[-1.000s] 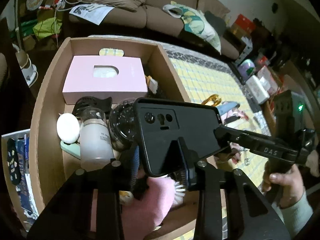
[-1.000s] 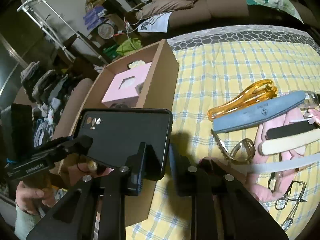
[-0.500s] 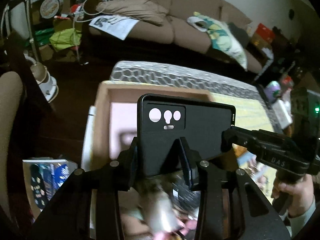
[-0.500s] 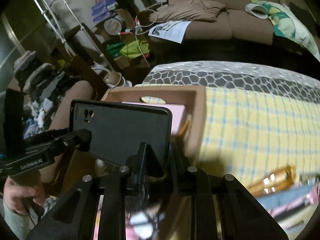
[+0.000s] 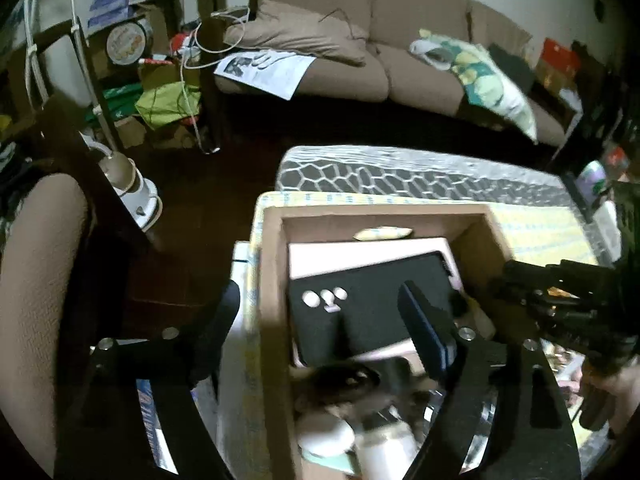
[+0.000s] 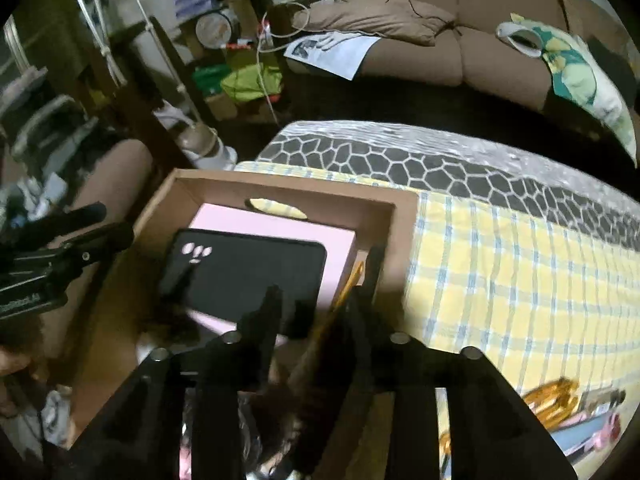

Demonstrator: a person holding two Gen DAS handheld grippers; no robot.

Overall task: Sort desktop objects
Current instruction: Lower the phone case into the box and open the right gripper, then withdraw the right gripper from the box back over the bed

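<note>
Black phone case [image 5: 372, 304] lies flat on pink box [image 5: 320, 250] inside cardboard box [image 5: 272, 320], w/ no finger touching it. Left gripper [image 5: 320, 320] jaws opening, spread wide either side of case. Right gripper [image 6: 320, 292] jaws opening too, nothing pinched.

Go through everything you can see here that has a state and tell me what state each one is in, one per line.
Black phone case: released, lying flat on the pink box.
Pink box: closed, lying in the cardboard box.
Cardboard box: open-topped, partly filled.
Left gripper: jaws opening, wide apart, gripping nothing.
Right gripper: jaws opening, gripping nothing.
</note>
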